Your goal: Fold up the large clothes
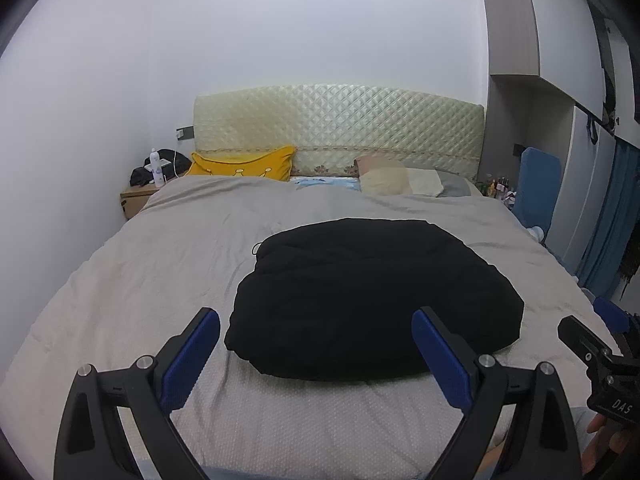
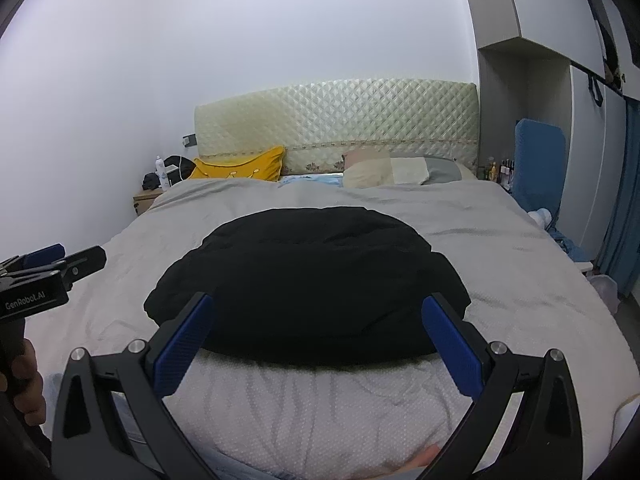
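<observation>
A black garment (image 1: 372, 300) lies in a thick folded bundle on the grey bed cover (image 1: 160, 264), near the bed's front edge. It also shows in the right wrist view (image 2: 308, 284). My left gripper (image 1: 316, 320) is open and empty, held above the bed's front edge just short of the bundle's near left side. My right gripper (image 2: 318, 304) is open and empty, in front of the bundle's near edge. The right gripper shows at the right edge of the left wrist view (image 1: 600, 344), and the left gripper at the left edge of the right wrist view (image 2: 52, 264).
A quilted cream headboard (image 1: 340, 128) stands at the far end. A yellow pillow (image 1: 244, 164) and beige pillows (image 1: 400, 180) lie below it. A nightstand (image 1: 138, 198) with a bottle and a black bag is at far left. A blue panel (image 1: 538, 184) and wardrobe stand at right.
</observation>
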`<state>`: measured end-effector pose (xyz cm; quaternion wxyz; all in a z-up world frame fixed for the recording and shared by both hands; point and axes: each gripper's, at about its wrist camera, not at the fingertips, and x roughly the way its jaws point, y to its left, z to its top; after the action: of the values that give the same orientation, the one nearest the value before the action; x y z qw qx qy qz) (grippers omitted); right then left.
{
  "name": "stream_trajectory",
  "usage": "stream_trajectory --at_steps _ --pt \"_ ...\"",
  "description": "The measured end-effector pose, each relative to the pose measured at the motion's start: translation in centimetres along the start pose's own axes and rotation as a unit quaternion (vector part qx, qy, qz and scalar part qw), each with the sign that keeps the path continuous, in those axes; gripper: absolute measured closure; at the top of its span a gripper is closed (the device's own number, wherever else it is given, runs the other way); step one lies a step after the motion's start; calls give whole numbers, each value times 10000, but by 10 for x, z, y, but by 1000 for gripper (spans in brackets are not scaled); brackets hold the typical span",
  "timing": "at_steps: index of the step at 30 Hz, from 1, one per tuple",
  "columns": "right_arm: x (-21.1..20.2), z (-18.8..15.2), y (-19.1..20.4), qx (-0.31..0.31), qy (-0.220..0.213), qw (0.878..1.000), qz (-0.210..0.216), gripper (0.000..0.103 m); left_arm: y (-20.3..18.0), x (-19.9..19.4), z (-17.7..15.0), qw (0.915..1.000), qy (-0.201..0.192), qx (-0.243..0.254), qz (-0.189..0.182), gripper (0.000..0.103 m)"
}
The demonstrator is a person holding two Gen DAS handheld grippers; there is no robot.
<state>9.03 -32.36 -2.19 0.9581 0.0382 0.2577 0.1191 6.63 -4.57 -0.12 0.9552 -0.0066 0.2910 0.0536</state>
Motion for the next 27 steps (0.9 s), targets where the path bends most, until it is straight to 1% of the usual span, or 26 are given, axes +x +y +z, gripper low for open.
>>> stream_trajectory --at_steps 12,15,21,25,27 --pt "-9 3 -3 20 -120 9998 -134 0 2 -2 1 9999 -41 -74 -71 6" --pt "-8 6 -3 20 -116 9998 -169 0 3 -1 1 10000 -50 -77 -12 6" --pt "-10 8 0 0 -181 9998 -126 0 0 0 1 10000 -30 -29 -29 6" --pt "-10 8 -3 -28 -197 9996 -218 0 0 2 0 10000 -15 -30 -14 6" --pt "-10 8 -5 14 -208 9996 -211 0 0 1 0 9999 -22 -64 -84 6"
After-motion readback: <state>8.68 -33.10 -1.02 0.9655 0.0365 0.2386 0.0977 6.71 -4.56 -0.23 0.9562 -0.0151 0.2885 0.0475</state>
